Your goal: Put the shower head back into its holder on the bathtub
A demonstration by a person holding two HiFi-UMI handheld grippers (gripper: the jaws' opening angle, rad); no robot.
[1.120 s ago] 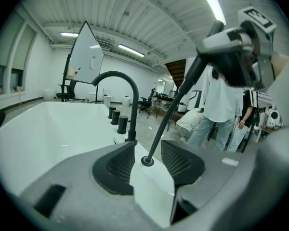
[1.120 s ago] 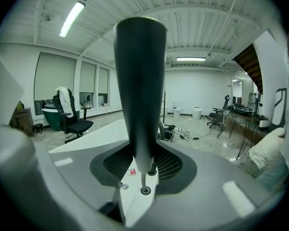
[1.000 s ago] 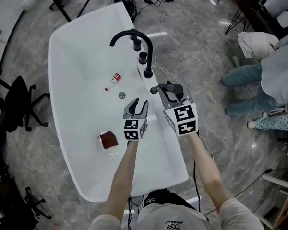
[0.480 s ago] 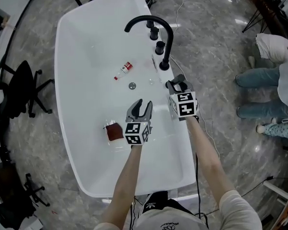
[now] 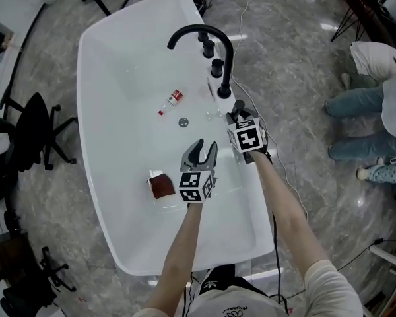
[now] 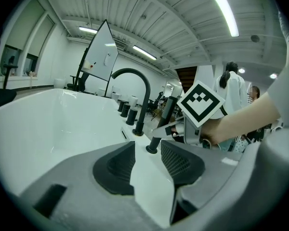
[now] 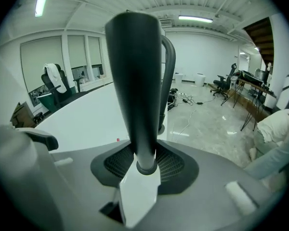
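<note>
The black shower head [image 5: 237,108] stands nearly upright at the white bathtub's right rim [image 5: 247,177], just in front of the tap column. My right gripper [image 5: 237,115] is around its handle. In the right gripper view the handle [image 7: 137,81] rises between both pads, which touch it near its lower end, and the jaws are closing. The left gripper view shows the handle's [image 6: 166,119] foot in the small black holder [image 6: 152,149] on the rim. My left gripper [image 5: 200,152] hovers open and empty over the tub's inner edge, a little left of the right gripper [image 6: 183,129].
A black arched faucet [image 5: 208,38] with two knobs [image 5: 216,66] stands on the rim behind the holder. In the tub lie a small red-capped bottle [image 5: 171,100], the drain [image 5: 183,121] and a brown block [image 5: 162,186]. People [image 5: 373,104] stand at the right, and a chair [image 5: 33,137] stands at the left.
My right gripper has sunk with the shower head from above the rim down to it. The left gripper drifted slightly and stayed open.
</note>
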